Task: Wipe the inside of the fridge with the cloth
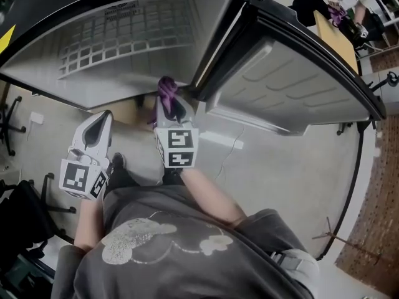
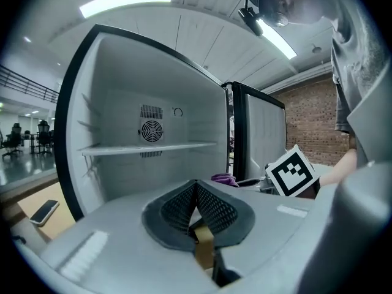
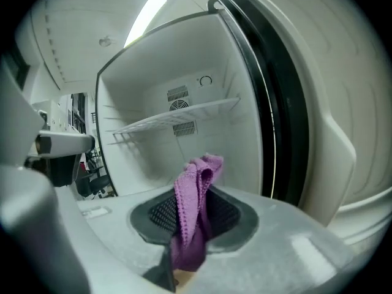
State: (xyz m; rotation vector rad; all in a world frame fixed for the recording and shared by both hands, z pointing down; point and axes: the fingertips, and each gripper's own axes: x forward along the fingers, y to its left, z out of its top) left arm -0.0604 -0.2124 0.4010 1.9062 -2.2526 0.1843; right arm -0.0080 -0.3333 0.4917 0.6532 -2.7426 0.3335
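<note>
Open fridge (image 3: 159, 103) ahead, bare inside, 1 wire shelf (image 3: 177, 116). Your right gripper (image 3: 191, 225) is clamped on the purple cloth (image 3: 199, 170), left gripper (image 2: 197, 208) closed and empty. Cloth's bunched, so likely risk: it snags the shelf and slips out

The cloth (image 3: 195, 204) is a nubbly purple knit, pinched in the right claw (image 3: 191, 219). Both claws' shells look like matt grey plastic, finely grained. The left claw (image 2: 197, 213) shows black pads (image 2: 219, 212) with a meshed, rubbery face. The fridge (image 3: 147, 152) liner is smooth white plastic with a dull sheen, and its shelf (image 3: 184, 116) is coated wire. Beside the fridge, the brick wall (image 2: 312, 121) is rough.
</note>
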